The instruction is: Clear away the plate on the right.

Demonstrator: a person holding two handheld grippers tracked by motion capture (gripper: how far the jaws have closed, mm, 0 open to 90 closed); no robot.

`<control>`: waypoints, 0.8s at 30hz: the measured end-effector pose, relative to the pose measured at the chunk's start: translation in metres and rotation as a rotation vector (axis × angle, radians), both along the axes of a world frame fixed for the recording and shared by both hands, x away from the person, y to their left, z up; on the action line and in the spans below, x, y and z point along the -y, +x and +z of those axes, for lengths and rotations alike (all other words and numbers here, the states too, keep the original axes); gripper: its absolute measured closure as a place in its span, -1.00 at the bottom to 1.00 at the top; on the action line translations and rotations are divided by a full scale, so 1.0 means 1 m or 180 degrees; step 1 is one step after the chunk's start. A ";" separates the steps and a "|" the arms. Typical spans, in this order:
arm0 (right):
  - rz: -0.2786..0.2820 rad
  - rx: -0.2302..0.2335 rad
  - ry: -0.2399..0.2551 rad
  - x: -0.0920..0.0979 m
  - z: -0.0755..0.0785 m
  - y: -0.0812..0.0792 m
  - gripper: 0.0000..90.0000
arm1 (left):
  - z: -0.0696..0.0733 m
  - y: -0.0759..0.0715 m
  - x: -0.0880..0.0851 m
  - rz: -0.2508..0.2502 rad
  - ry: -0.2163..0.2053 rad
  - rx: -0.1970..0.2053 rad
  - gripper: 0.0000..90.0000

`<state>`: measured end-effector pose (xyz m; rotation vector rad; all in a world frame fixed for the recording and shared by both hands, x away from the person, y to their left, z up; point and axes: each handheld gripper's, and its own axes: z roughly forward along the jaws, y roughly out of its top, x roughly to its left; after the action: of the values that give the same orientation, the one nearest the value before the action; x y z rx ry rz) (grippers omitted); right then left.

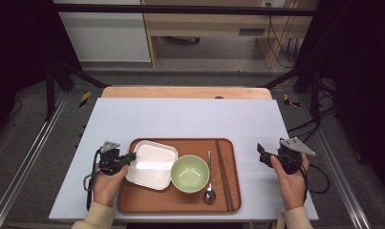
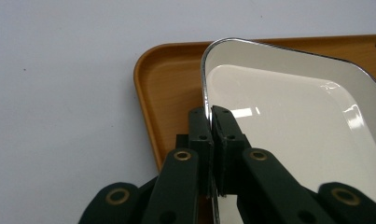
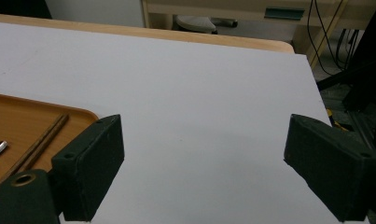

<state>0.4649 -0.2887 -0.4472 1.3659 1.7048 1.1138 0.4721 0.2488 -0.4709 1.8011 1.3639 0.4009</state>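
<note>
A white square plate lies on the left part of a brown tray. My left gripper is shut on the plate's left rim; in the left gripper view its jaws pinch the thin metal edge of the plate over the tray's corner. A green bowl, a metal spoon and brown chopsticks also lie on the tray. My right gripper stands open above the bare table right of the tray, its jaws wide apart with nothing between them.
The tray sits near the front of a pale tabletop with a wooden strip along its far edge. The tray's corner with the chopsticks lies left of the right jaws. Cables trail off both sides of the table.
</note>
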 end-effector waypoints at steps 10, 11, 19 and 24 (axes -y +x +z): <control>0.0007 0.0007 0.0018 0.001 -0.001 0.000 -0.74 | 0.004 -0.007 0.006 -0.0090 0.0260 0.0496 0.44; 0.0015 0.0012 0.0028 0.001 0.000 0.000 -0.74 | 0.006 -0.007 0.007 -0.0125 0.0267 0.0565 0.36; 0.0110 0.0042 0.0049 -0.004 0.000 0.000 -0.72 | 0.022 -0.012 0.010 -0.0321 0.0333 0.1161 -0.25; 0.0160 0.0101 0.0054 -0.007 0.000 0.000 -0.73 | 0.031 -0.017 -0.002 -0.0397 0.0250 0.1456 -0.54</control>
<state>0.4652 -0.2820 -0.4468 1.3155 1.7191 1.1744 0.4553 0.2510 -0.4398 1.7104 0.9242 0.7545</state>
